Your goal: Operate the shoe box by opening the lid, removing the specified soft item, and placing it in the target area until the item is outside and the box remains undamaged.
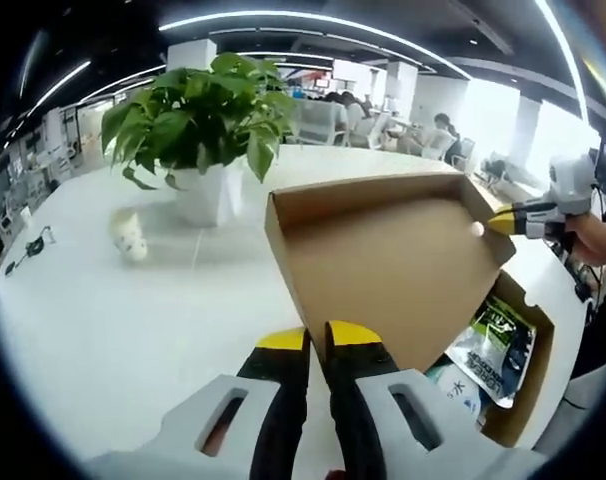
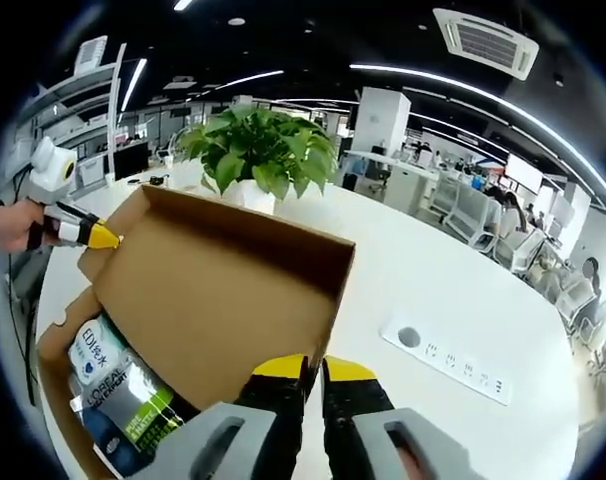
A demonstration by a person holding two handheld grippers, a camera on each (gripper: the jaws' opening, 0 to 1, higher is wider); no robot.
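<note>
**Clearly, the lid stood open with both grippers pinching its edge**

In the left gripper view we saw the left gripper (image 1: pixel 318 338) with its yellow-tipped jaws pressed together on the near edge of the raised cardboard lid (image 1: pixel 383 255). The right gripper (image 1: pixel 503 222) came in from the right, its yellow tip at the lid's far corner, held by a person's hand (image 1: pixel 593 235). Below the lid the shoe box (image 1: pixel 528 345) lay open, and soft packets (image 1: pixel 493 345) with dark and green printing rested inside it. A potted plant (image 1: pixel 198 120) stood on the white table (image 1: pixel 103 320) behind the lid, and a small pale cup-like object (image 1: pixel 131 238) sat well apart to its left.

In the right gripper view we saw the right gripper (image 2: pixel 313 368) closed on the lid (image 2: pixel 213 300) at its near edge, the other gripper (image 2: pixel 103 238) touching the opposite corner. The packets (image 2: pixel 113 390) were inside the box (image 2: pixel 53 380). The plant (image 2: pixel 263 150) stood beyond, and a flush power strip (image 2: pixel 448 360) sat in the table (image 2: pixel 443 290) on the right.
</note>
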